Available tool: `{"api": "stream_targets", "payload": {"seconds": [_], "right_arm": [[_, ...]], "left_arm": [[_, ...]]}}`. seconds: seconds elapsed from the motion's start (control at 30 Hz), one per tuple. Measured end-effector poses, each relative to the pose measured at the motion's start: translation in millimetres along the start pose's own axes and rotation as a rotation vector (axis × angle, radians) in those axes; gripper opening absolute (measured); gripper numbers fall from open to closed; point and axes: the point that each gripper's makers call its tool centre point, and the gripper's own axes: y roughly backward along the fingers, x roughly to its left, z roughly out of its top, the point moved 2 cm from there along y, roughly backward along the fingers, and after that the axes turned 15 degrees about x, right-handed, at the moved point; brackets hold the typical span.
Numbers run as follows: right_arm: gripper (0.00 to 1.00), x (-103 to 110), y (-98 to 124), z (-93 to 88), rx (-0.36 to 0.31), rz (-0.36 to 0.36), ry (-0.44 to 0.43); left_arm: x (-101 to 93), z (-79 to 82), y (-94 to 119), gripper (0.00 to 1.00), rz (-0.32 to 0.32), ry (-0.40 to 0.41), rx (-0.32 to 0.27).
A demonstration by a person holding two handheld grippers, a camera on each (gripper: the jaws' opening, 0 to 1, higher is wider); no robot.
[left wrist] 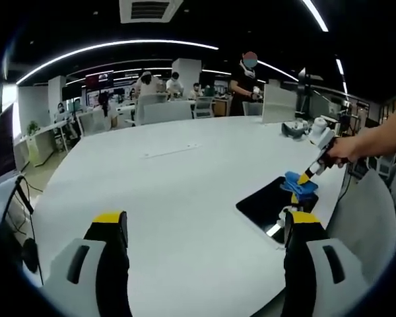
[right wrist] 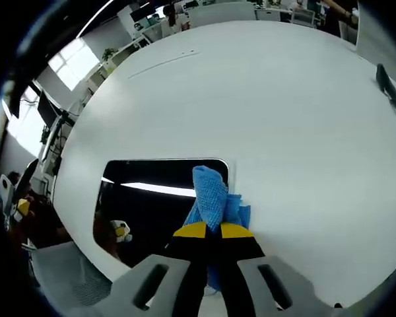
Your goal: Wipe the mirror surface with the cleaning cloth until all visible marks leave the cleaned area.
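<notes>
A dark rectangular mirror (left wrist: 267, 206) (right wrist: 155, 198) lies flat on the white table near its edge. In the right gripper view my right gripper (right wrist: 208, 230) is shut on a blue cleaning cloth (right wrist: 211, 195), which rests on the mirror's right part. The left gripper view shows that gripper (left wrist: 308, 176) coming in from the right, held by a person's hand (left wrist: 346, 150), with the cloth (left wrist: 298, 185) pressed on the mirror's far side. My left gripper (left wrist: 204, 228) hangs open over bare table, to the left of the mirror, with nothing between its jaws.
The big white table (left wrist: 171, 191) stretches far ahead. Small items (left wrist: 303, 129) sit at its far right edge. Grey chairs (left wrist: 363, 218) stand close to the mirror's side. People and desks fill the room's back.
</notes>
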Motion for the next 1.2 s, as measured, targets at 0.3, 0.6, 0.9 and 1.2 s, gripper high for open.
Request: {"api": "stream_targets", "payload": {"seconds": [0.3, 0.6, 0.9, 1.2], "right_arm": [[0.0, 7, 1, -13.7, 0.008, 0.016, -0.018], [0.0, 11, 3, -28.4, 0.014, 0.019, -0.013], [0.0, 14, 4, -38.6, 0.02, 0.014, -0.012], [0.0, 15, 4, -46.0, 0.025, 0.018, -0.019]], "left_arm": [[-3.7, -1.5, -1, 0.99, -0.008, -0.004, 0.001], [-6.1, -3.8, -2, 0.99, -0.019, -0.006, 0.002], [-4.9, -2.7, -4, 0.98, -0.025, -0.007, 0.001], [-3.8, -1.1, -6, 0.97, -0.032, -0.011, 0.001]]}}
